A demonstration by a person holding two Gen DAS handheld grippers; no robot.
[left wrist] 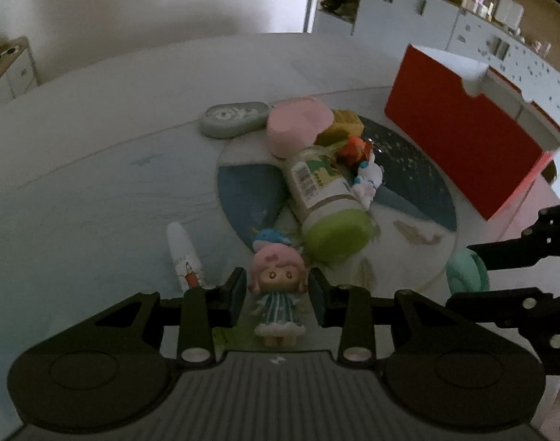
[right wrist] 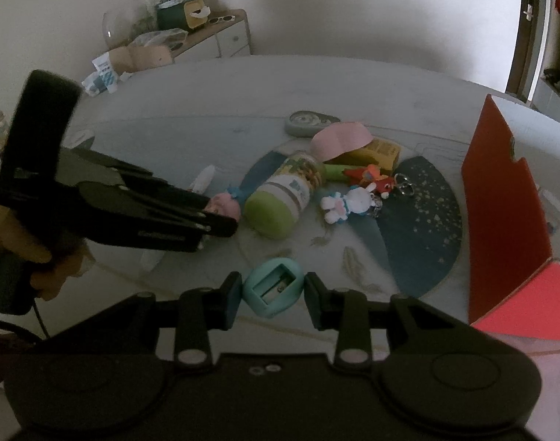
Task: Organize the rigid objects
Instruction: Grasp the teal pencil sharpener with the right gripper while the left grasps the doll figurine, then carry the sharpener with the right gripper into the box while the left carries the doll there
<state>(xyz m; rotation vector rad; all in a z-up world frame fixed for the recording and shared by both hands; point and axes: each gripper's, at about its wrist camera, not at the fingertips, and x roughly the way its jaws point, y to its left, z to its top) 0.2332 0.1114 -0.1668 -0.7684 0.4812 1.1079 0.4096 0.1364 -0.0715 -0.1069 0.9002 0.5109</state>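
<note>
— Doll (left wrist: 278, 290) first, since it sat farthest left: where was it against the left gripper (left wrist: 278, 294)?

— Squarely between the jaws, pads clenched on either side of its head. It stood upright, head toward the pile and feet toward the camera, so its long axis ran along the fingers, at the near edge of the round mat (left wrist: 243, 191).

— And the right gripper (right wrist: 273, 296)?

— Clamped on the teal pencil sharpener (right wrist: 273, 288), blade slot facing the camera, close above the mat's near edge. Each hand already had its piece.

— So what did the next move turn on?

— I judged it to be the red box (right wrist: 500, 198). It stood open at the far right of the table (right wrist: 191, 110), well apart from the doll and nearer the sharpener, so the right hand had the shorter way.

— Count what lay loose, left to right.

— One white tube (left wrist: 184, 257) beside the mat, one grey oval case (left wrist: 235, 119), one pink bowl (left wrist: 298, 128) tipped on its side, one green-capped bottle (left wrist: 324, 198) lying down with its cap toward the grippers, one yellow carton (left wrist: 348, 125), one orange toy (left wrist: 355, 149), one white rabbit keychain (left wrist: 368, 180). A green piece showed under the bowl in the right wrist view; I couldn't tell what it was.
</note>
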